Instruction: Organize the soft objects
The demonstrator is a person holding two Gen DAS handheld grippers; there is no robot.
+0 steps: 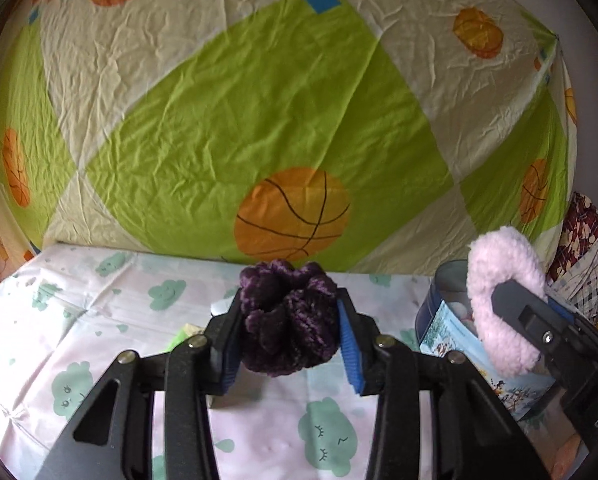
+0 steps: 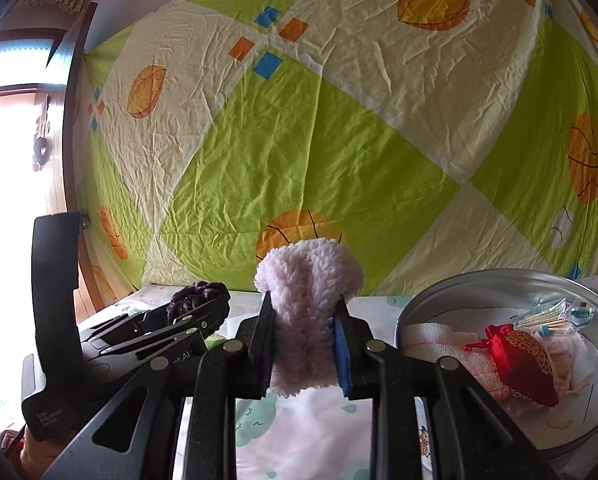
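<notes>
Round silver metal tin (image 2: pixel 419 304) lies right of both tongs; right tongs (image 2: pixel 305 344), clamped on fluffy pink scrunchie (image 2: pixel 309 292), are nearer. Left tongs (image 1: pixel 289 336) clamp purple velvet scrunchie (image 1: pixel 289 316).

2 wrist views face the hanging sheet (image 1: pixel 259 112) closely — each shows the other's gripper.

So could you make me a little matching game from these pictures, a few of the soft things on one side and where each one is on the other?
Things:
1. purple scrunchie
2. pink fluffy scrunchie
3. red embroidered pouch
4. pink knitted cloth

Places:
A. lying in the round metal tin, under the pouch
B. squeezed between the fingers of the left gripper
C. lying in the tin, on top of the other cloth
D. squeezed between the fingers of the right gripper

Pairs: 1-B, 2-D, 3-C, 4-A
</notes>
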